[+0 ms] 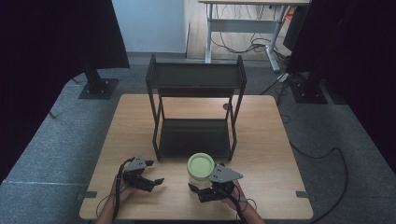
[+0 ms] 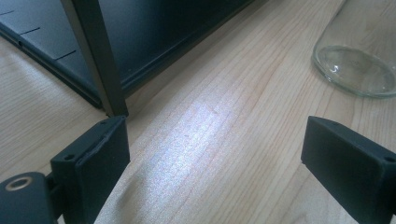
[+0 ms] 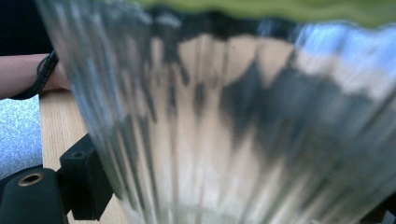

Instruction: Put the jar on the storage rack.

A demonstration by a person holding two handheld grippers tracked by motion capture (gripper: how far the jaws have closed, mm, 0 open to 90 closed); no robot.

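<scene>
A clear ribbed glass jar with a pale green lid (image 1: 201, 169), apparently empty, stands on the light wooden table (image 1: 271, 140) before a black metal two-tier shelf (image 1: 195, 109). The right gripper (image 1: 201, 191) has it between spread jaws; whether they touch is unclear. The left gripper (image 1: 150, 182) is spread, empty, well apart.

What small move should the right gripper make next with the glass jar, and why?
Probably close the right gripper on the glass jar before any lift. The jar stands between its jaws, one jaw beside the ribbed wall, yet I cannot tell whether they press. The left gripper is open, apart from it.
</scene>
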